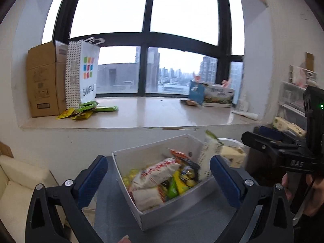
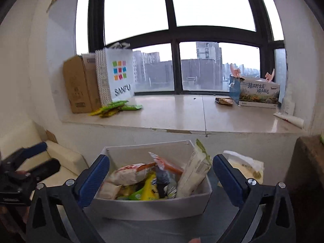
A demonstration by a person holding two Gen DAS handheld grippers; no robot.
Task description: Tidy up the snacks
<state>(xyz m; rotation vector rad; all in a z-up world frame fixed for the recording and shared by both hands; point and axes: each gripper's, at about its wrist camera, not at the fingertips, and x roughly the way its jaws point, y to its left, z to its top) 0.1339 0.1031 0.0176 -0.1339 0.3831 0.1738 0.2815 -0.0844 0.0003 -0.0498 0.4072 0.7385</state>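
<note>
A white box [image 1: 129,180] full of mixed snack packets [image 1: 160,174] sits on a grey surface below the windowsill; it also shows in the right wrist view [image 2: 145,208]. A tall pale packet [image 2: 194,172] leans at its right side. My left gripper [image 1: 159,174] is open and empty, hovering over the box. My right gripper [image 2: 161,174] is open and empty, its fingers straddling the box. The right gripper also shows in the left wrist view [image 1: 261,141]. Green and yellow packets [image 2: 115,107] lie on the sill [image 2: 182,111].
On the sill stand a cardboard box [image 2: 79,85], a white SANFU bag [image 2: 118,75], a printed carton [image 2: 257,93] and a small packet [image 2: 223,100]. A cream sofa [image 1: 18,184] is at the left. A pale package [image 2: 247,168] lies right of the box.
</note>
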